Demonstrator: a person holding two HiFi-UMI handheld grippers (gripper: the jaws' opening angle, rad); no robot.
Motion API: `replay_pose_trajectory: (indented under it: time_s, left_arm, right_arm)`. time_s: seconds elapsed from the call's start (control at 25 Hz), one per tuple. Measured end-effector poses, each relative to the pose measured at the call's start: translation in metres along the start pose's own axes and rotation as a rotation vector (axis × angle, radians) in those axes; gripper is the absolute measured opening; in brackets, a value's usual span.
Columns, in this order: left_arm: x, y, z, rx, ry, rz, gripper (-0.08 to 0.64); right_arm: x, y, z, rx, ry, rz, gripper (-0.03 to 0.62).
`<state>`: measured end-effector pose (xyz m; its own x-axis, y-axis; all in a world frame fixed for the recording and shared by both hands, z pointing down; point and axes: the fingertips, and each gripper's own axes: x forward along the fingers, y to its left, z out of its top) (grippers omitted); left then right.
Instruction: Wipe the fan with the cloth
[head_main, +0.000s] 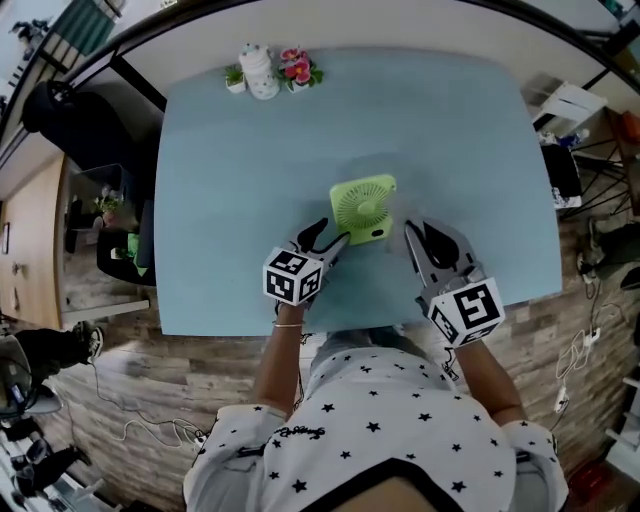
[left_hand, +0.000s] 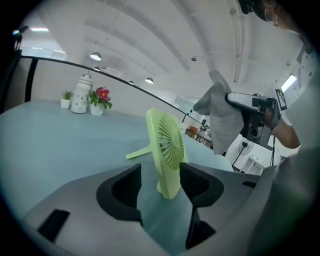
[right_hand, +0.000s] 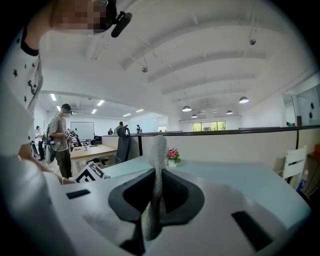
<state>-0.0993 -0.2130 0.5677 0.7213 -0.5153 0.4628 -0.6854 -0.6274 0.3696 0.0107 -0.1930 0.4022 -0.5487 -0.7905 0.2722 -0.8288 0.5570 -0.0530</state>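
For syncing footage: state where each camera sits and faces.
Head view: on person's head, steeply down at table, fan; left tongs, right tongs, forearms show.
Left gripper view: on left tongs, facing fan past open jaws; right tongs with cloth show.
Right gripper view: on right tongs, across table past clamped cloth; sleeve shows.
All share flowers.

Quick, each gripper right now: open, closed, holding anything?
Left gripper: open, fan standing between its jaws, ungripped.
Right gripper: shut on the cloth.
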Motion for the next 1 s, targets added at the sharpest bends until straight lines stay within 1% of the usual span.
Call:
replay_pose_trajectory:
  time_s: [0.2, 0.44, 0.68, 0.76, 0.84, 1.0]
  left_arm:
    - [0.012, -0.002, -0.002, -0.026, 0.000, -0.072, 0.253]
    - [0.019, -0.006, 0.002, 0.002, 0.013, -0.119, 0.253]
    - [0.019, -0.006, 0.001, 0.015, 0.021, -0.138, 0.250]
    - [0.021, -0.007, 0.002, 0.017, 0.022, -0.137, 0.236]
    - [0.022, -0.007, 0.003, 0.021, 0.020, -0.139, 0.177]
    - [0.022, -0.009, 0.002, 0.012, 0.018, -0.152, 0.147]
  right_arm:
    - [-0.001, 0.000, 0.002, -0.004, -0.008, -0.027, 0.026]
    - [-0.003, -0.001, 0.002, -0.002, -0.011, -0.062, 0.026]
    - [-0.003, 0.001, 0.001, 0.004, -0.010, -0.090, 0.026]
    - [-0.004, -0.001, 0.001, 0.006, -0.009, -0.096, 0.026]
    - [-0.004, -0.003, 0.002, 0.006, -0.011, -0.100, 0.026]
    - [-0.004, -0.002, 0.002, 0.000, -0.010, -0.106, 0.026]
